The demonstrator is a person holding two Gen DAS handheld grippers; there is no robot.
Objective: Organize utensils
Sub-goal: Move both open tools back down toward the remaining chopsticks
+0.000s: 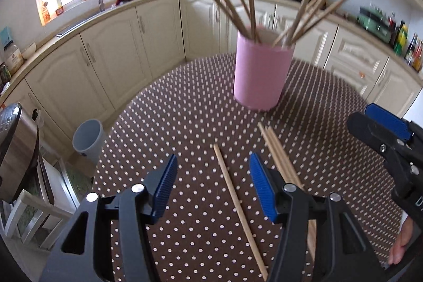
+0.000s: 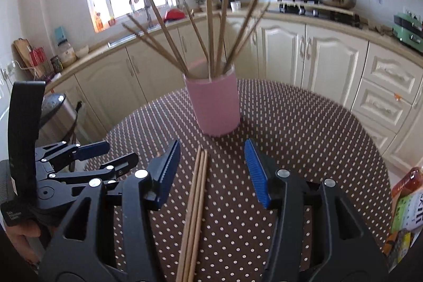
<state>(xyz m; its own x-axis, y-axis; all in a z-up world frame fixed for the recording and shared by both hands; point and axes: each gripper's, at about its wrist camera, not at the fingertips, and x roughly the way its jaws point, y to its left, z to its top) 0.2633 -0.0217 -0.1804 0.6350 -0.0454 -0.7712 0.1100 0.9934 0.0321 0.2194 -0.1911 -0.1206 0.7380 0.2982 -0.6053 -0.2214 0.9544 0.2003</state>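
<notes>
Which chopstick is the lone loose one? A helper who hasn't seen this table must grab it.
Find the pink cup on the dotted table. In front of it lie loose chopsticks; the single chopstick sits between the left gripper's open fingers, apart from the three-stick bundle to its right.

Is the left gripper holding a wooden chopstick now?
No, the left gripper is open, and the single wooden chopstick lies on the brown dotted tablecloth between its fingers.
</notes>
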